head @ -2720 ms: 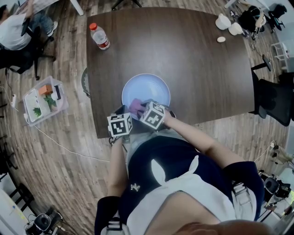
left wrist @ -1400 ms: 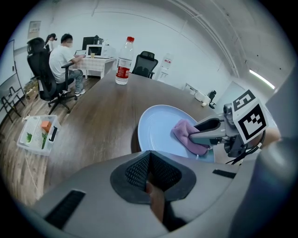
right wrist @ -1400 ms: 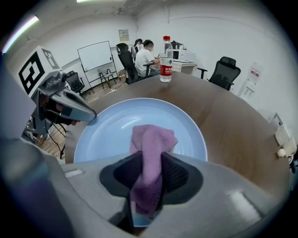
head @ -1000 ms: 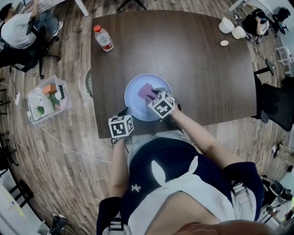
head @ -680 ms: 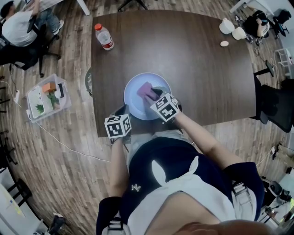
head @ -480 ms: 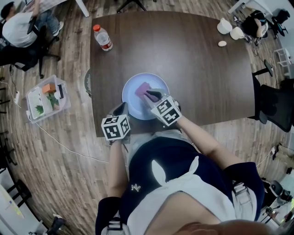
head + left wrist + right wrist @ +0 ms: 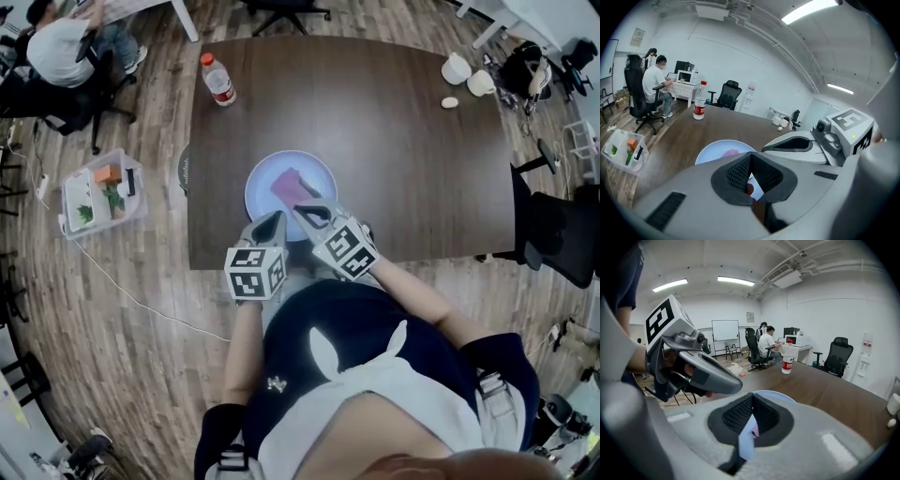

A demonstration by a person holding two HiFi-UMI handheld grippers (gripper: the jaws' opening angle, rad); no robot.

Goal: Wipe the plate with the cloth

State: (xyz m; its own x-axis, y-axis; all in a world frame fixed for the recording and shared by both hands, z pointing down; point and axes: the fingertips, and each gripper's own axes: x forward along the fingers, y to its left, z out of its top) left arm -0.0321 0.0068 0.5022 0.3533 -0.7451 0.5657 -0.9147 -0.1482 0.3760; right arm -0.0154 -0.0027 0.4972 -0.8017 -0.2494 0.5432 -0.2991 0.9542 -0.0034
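Note:
A pale blue plate (image 7: 258, 183) sits near the front edge of the dark wooden table (image 7: 394, 141). A pinkish-purple cloth (image 7: 293, 186) lies loose on it, a little right of the middle. My right gripper (image 7: 305, 210) hovers above the plate's near rim, just short of the cloth. Its jaws have just closed with nothing between them, as the right gripper view (image 7: 752, 404) shows. My left gripper (image 7: 270, 223) hangs beside it over the near rim, its pads together and empty (image 7: 750, 161). The plate (image 7: 712, 151) and cloth (image 7: 730, 152) show beyond the jaws.
A water bottle with a red label (image 7: 218, 80) stands at the table's far left corner. White cups (image 7: 457, 68) sit at the far right corner. On the floor at left lies a clear plastic box (image 7: 97, 192). A person sits at a desk beyond (image 7: 61, 47). A black chair (image 7: 562, 225) stands at right.
Both grippers have risen and drawn back from the plate toward the person. The right gripper left the cloth lying on the plate and its jaws closed.

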